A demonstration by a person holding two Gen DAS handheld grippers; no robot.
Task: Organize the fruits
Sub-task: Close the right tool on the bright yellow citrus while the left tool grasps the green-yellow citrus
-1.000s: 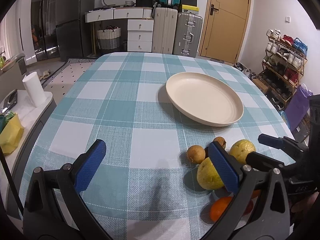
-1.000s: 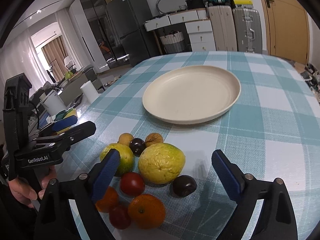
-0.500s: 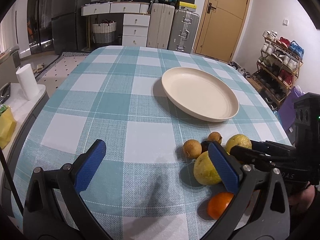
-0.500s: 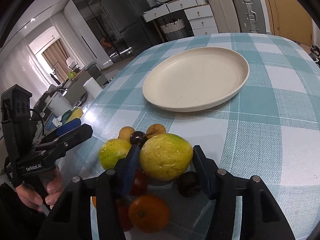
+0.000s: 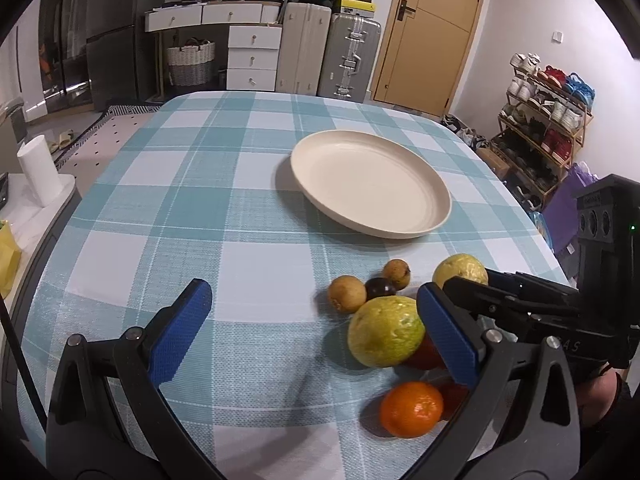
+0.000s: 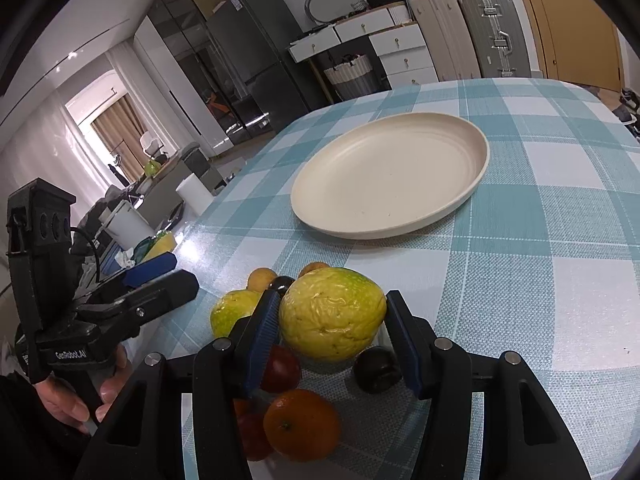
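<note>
Two close wrist views (shared plate [image 5: 370, 184])

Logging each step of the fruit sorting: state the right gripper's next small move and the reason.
Probably lift straight up. The right gripper is shut on the big yellow-green fruit, with small fruits crowded close beside and below it, and the cream plate beyond holds nothing yet. The left gripper is open.

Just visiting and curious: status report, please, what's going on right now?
Right gripper shut on big yellow fruit. Left gripper open, holding nothing. Plate bare, path to it clear.
</note>
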